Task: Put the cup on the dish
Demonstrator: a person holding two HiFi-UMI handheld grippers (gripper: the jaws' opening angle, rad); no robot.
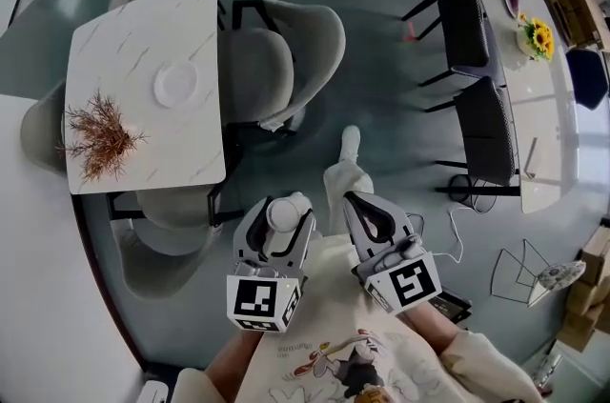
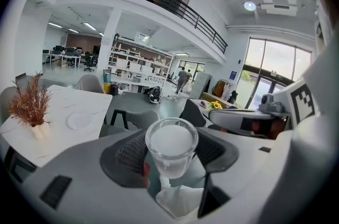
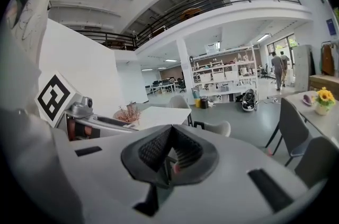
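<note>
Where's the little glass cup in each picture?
Head view: the cup is low in the middle, between the left gripper's jaws.
Left gripper view: the cup is low centre, clamped between the jaws.
Right gripper view: not in it.
Shared landmark: the dried plant on the white table, seen in all three.

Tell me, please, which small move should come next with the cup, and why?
Probably carry the left tongs forward and left, toward the white marble table. They are shut on the small clear glass cup, which hangs over the floor, short of the round white dish on that table. The right tongs are shut and empty.
</note>
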